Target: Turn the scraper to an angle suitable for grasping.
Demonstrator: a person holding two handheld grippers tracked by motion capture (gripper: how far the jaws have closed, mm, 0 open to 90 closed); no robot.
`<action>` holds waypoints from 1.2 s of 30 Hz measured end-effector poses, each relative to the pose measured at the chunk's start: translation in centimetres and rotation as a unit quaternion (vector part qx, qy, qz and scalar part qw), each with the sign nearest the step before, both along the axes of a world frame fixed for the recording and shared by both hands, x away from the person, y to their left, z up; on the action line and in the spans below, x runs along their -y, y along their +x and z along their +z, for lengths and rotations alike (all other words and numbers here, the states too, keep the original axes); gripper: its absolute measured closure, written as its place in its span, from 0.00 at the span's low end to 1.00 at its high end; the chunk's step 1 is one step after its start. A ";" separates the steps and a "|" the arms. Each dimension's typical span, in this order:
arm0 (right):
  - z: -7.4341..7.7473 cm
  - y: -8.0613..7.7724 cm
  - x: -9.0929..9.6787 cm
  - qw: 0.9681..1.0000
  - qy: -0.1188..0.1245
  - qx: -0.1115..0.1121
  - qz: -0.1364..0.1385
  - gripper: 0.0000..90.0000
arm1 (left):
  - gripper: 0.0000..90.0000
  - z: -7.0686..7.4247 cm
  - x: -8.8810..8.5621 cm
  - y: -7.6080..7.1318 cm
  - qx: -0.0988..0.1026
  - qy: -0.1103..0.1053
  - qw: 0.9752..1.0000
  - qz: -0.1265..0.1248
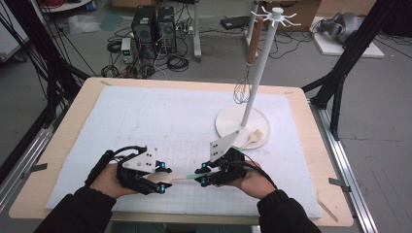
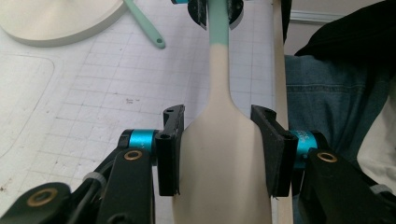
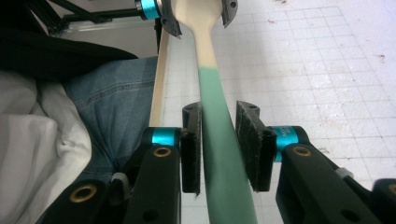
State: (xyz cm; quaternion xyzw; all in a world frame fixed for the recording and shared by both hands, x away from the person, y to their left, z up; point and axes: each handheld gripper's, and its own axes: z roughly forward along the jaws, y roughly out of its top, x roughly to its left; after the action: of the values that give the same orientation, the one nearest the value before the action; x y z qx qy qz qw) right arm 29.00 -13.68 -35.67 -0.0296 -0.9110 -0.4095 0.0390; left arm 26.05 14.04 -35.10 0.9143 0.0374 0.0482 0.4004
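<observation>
While both grippers meet at the table's near edge, about 6 o'clock in the high view, a spatula [image 1: 176, 178] spans level between them. Left gripper [image 2: 218, 150] pinches the cream blade, pads pressed against both edges. Right gripper [image 3: 219, 147] straddles the green handle; one pad touches it, a sliver of gap shows at the other, so the jaws sit slightly spread. Rack stand [image 1: 242, 127] at 1 o'clock, a whisk [image 1: 242, 89] hanging from it, a second spatula [image 1: 251, 140] across its base. White mat [image 1: 160, 116] beneath.
</observation>
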 end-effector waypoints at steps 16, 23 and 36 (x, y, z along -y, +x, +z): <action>1.4 0.0 -1.0 0.999 -0.023 0.025 0.006 0.83 | 0.51 0.3 0.0 1.0 -0.025 0.000 1.000 0.013; 1.8 0.1 -2.2 0.998 -0.041 0.043 0.011 0.83 | 0.55 0.6 0.6 1.3 -0.025 0.008 1.000 0.009; 2.5 -0.4 -3.7 0.997 -0.050 0.057 0.026 0.83 | 0.89 0.2 1.6 1.4 -0.033 0.018 0.999 -0.014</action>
State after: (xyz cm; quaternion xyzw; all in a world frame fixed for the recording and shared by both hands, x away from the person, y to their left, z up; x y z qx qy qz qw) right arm 28.58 -9.95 -33.15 0.0157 -0.9315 -0.3635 -0.0040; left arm 27.46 12.43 -34.89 0.9230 0.0372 0.0132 0.3828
